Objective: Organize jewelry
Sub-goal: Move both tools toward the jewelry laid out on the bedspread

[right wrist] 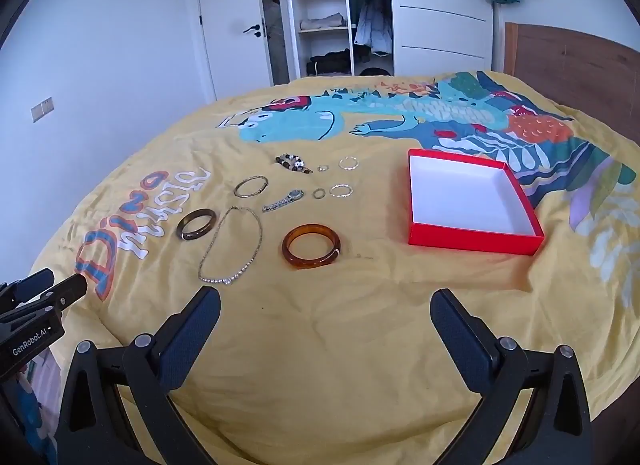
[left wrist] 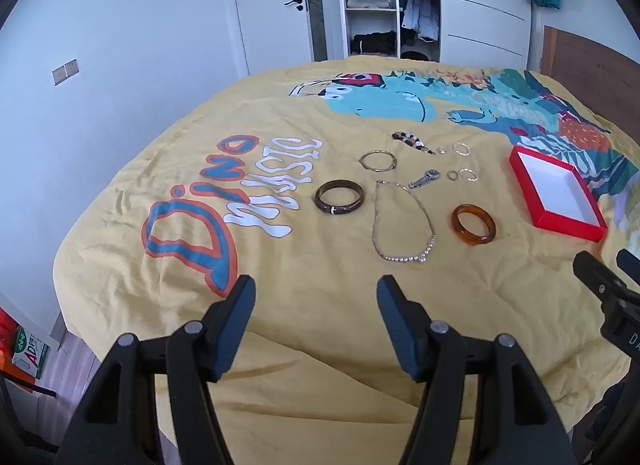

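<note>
Both tools hang over the near edge of the bed, jaws spread wide and empty. The left gripper point(left wrist: 316, 297) has nothing but yellow bedspread point(left wrist: 320, 345) between its fingers; the right gripper point(right wrist: 326, 311) likewise.

From the right gripper, the amber bangle point(right wrist: 311, 246) lies at twelve o'clock, the chain necklace point(right wrist: 232, 245) at eleven, the dark bangle point(right wrist: 197, 224) beyond it at ten. Farther up lie a thin gold bangle point(right wrist: 251, 186), a wristwatch point(right wrist: 285, 199), a beaded bracelet point(right wrist: 294, 163) and several small rings point(right wrist: 341, 190). The red box point(right wrist: 474, 243), white-lined and empty, sits at one o'clock, well apart from the jewelry.
</note>
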Demonstrator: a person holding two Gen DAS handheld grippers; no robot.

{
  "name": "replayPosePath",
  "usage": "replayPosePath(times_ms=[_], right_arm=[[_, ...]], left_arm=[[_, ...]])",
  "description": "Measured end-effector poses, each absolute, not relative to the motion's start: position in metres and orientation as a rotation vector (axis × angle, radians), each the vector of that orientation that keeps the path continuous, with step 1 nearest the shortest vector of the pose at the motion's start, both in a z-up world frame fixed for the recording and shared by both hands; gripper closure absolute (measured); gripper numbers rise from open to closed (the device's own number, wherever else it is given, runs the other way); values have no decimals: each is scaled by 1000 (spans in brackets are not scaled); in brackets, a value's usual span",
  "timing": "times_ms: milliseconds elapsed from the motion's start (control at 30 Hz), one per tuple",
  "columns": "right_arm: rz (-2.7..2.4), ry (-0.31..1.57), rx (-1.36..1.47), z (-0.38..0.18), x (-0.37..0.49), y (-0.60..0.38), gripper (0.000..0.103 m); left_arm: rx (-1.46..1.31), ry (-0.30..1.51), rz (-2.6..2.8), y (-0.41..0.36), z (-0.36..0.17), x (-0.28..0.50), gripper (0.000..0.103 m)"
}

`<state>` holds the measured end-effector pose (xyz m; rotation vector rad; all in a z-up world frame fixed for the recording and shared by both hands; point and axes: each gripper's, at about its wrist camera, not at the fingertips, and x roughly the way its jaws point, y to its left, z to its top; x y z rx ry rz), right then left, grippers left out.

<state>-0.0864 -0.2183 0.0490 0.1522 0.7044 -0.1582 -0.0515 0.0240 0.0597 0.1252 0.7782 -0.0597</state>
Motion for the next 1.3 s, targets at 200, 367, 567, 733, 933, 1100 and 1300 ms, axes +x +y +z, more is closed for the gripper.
replayPosePath(times_ms=[200,367,567,733,933,1100,1300], right_arm=[[-168,713,184,51,-86,-223,0],[-174,708,201,48,-95,-221,0],[-188,725,208,52,-91,-227,0],[-166,740,214,49,-84,-223,0],[-141,767,199,42,-75,-218,0],[-133,785,211,35,-66,-223,1],[-123,776,162,30,-49,-224,1]], left_arm=[[125,808,-79,23,56,-51,42],[121,822,-97,22,53,-49,42],[128,836,-125,21,54,-46,42],[105,856,-130,29,52,-39,42],[74,899,-122,36,43,-27,42],[71,884,-81,40,39,-15,42],[69,913,-75,38,33,7,42]])
